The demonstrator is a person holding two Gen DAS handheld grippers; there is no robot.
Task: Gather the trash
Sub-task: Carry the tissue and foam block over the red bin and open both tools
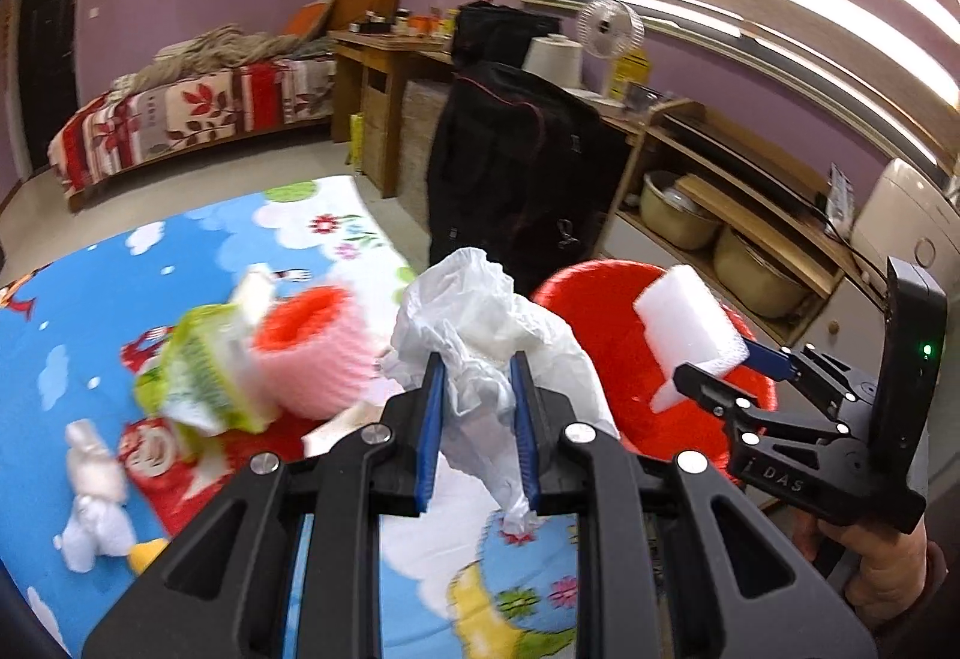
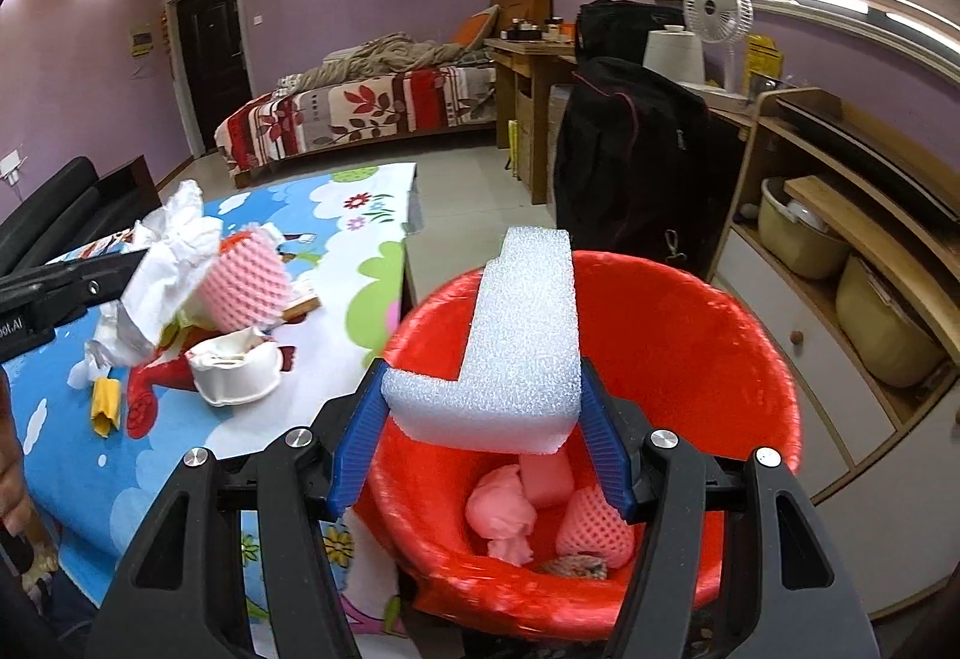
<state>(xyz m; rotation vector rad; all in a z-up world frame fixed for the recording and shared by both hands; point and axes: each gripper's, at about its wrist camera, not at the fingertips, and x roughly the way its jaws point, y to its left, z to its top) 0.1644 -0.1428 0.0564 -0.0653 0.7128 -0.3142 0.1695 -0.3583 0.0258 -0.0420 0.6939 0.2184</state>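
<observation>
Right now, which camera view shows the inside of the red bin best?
The right wrist view. It looks down into the red bin, past the white foam piece held in the right gripper, and shows pink trash at the bottom. The left wrist view shows only part of the bin's rim, partly behind the crumpled white tissue in the left gripper.

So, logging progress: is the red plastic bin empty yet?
Not empty: the red plastic bin holds pink foam scraps at its bottom.

Wrist cams, close, both see bin point(image 1: 606, 311)
</observation>
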